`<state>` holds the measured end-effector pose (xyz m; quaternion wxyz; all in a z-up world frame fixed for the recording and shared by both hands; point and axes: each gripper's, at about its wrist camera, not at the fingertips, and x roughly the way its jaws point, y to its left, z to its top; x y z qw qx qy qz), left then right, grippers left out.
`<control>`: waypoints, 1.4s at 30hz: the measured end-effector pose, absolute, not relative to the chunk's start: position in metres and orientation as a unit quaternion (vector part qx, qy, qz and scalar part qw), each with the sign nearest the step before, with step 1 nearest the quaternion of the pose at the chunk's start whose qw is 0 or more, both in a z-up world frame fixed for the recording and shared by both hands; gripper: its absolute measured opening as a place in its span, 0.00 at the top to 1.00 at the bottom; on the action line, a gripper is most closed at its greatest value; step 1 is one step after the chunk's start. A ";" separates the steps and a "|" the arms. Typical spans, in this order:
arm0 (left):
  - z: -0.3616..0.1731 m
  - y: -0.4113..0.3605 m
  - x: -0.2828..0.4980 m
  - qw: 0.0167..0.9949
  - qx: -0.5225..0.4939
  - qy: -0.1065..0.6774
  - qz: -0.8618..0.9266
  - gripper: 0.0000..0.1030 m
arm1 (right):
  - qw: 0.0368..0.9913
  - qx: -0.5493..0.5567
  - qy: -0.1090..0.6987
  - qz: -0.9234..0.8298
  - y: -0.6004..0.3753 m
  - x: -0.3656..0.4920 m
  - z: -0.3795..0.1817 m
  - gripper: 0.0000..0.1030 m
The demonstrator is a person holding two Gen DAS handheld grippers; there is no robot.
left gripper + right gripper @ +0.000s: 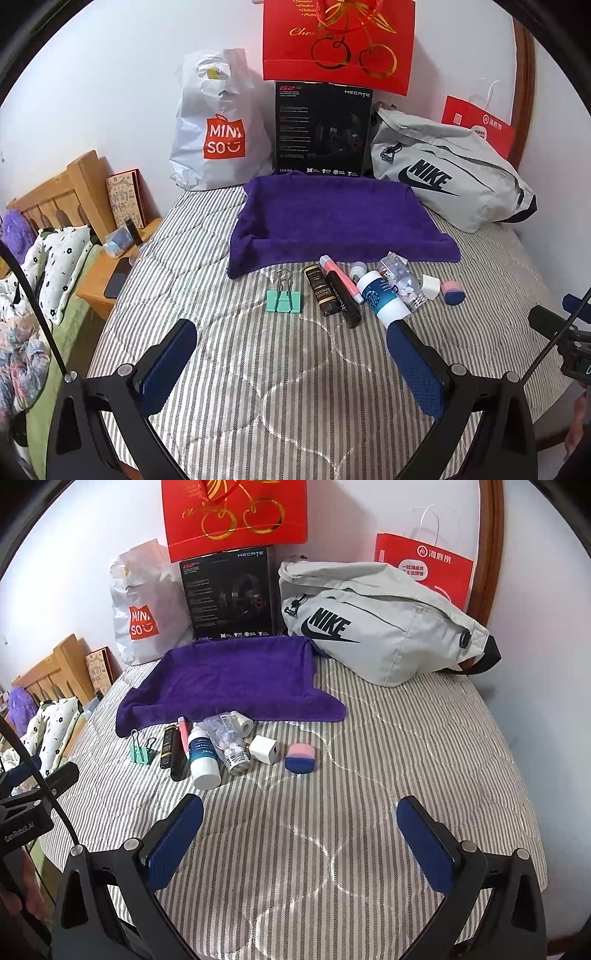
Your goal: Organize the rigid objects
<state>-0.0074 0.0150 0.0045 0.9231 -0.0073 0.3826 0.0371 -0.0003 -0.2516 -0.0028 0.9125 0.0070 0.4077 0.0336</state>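
1. Purple towel [340, 218], the landmark: spread flat on the striped bed cover [369, 775].
2. Behind the towel, against the wall: a white plastic bag [218, 122] printed "MINISO"; a black box [323, 129] printed "HECATE", "G2" and "EDIFIER"; a grey bag [443, 173] marked "NIKE"; above the box, a red gift bag [338, 40] with gold cherries.
3. In front of the towel, a row of small things: a green binder clip [283, 300], a dark tube [322, 291] reading "GRAND", a black pen [343, 299], a pink marker [341, 278], a white bottle [202, 757] with a blue label, a clear jar [229, 744] holding pale tablets, a white plug [264, 749], and a pink-and-blue case [301, 758].
4. Left tongs [291, 354] and right tongs [301, 830]: both spread apart, holding nothing, nearer the camera than the row.
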 end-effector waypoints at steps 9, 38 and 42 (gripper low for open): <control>0.002 0.015 -0.004 0.923 -0.009 0.384 0.035 0.00 | 0.911 0.009 0.412 0.034 -0.252 0.004 -0.004 0.00; -0.093 0.046 0.083 0.891 -0.024 0.453 0.023 0.07 | 0.888 0.028 0.457 0.041 -0.267 0.053 -0.057 0.00; -0.104 0.043 0.098 0.888 -0.005 0.459 0.028 0.07 | 0.881 0.047 0.469 0.037 -0.274 0.068 -0.073 0.00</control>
